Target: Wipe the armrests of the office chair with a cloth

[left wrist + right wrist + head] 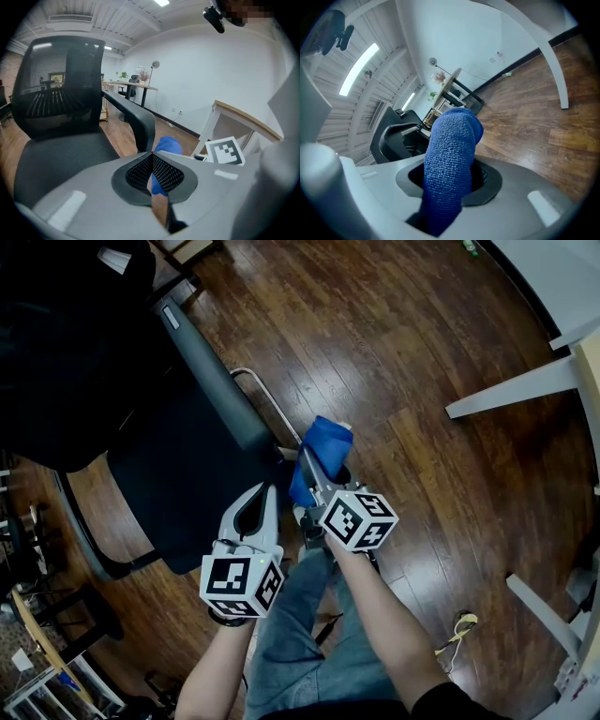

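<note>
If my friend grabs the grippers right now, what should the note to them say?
Left gripper: shut, holding nothing, in front of the chair seat.
Right gripper: shut on the blue cloth, held beside the near end of the grey armrest, apparently not touching it.
Done: cloth is in the gripper; any wiping so far cannot be told.
Left: probably lay the cloth on that armrest, wipe along it, then the other one.

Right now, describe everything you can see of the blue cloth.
The blue cloth is a nubby, terry-like fabric, bunched into a thick roll. The right gripper is shut on its lower part, and its rounded free end sticks out past the gripper. It is held over the wood floor beside the front end of the chair's armrest; whether they touch is unclear.
</note>
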Motion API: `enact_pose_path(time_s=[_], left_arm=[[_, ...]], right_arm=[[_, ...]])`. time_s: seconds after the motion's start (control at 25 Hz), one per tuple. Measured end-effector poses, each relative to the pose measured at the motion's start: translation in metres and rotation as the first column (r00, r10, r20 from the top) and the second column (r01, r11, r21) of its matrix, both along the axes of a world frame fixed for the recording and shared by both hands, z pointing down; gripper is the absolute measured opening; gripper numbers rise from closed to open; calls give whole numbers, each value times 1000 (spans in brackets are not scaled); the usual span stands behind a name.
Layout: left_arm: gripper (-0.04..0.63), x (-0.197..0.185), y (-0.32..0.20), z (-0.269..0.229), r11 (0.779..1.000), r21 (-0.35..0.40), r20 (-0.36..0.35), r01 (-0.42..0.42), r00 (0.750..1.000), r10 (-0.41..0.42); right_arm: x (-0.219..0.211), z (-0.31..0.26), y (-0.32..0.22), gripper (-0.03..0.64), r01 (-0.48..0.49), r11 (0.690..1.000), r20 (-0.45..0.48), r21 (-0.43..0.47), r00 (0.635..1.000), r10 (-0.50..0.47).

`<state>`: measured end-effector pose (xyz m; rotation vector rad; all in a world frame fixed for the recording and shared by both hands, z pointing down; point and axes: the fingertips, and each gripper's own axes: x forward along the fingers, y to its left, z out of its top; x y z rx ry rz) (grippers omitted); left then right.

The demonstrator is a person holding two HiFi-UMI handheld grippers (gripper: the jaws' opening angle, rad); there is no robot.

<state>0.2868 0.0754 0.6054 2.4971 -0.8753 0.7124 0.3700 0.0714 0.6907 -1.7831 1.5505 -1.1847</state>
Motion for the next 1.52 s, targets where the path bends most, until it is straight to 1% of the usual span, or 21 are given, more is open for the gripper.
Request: enact_pose_path(time_s=[0.12,0.16,0.28,0.4,0.52,0.6,0.8,1.12,1.32,1.52], left_arm=[[3,8,-4,-10,1000,9,-14,9,1000,-9],[4,13,-5,-12,1000,10,-18,4,1000,-4],[3,20,-9,-16,1000,11,-25,-3,1000,3],[3,16,-14,-11,1000,11,-11,-3,1000,3],[3,9,-19,-3,1000,8,8,2,1000,-2],[4,6,-22,2,1000,5,18,3,1000,-3],[5,8,-23,17,1000,4,30,-20,999,20],[3,11,-23,27,999,15,27,-35,999,35],[3,9,-24,31,999,22,26,-34,999,33],[3,-3,-24,39,999,35,33,-30,999,29]], right_arm=[[9,-37,-19,138,116,991,-41,69,993,-114],[12,-47,-25,138,151,984,-41,92,988,-148],[17,-64,-41,138,218,965,-3,143,976,-220],[10,-54,-49,138,311,944,-25,112,950,-310],[-3,-38,-52,138,413,907,-38,83,911,-411],[-9,-31,-55,138,452,888,-27,87,892,-452],[-18,-9,-60,138,509,859,-53,60,861,-506],[-21,43,-60,138,546,838,-28,5,838,-545],[-23,73,-62,138,554,832,-17,-29,832,-554],[-25,98,-62,138,552,832,-9,-64,833,-553]])
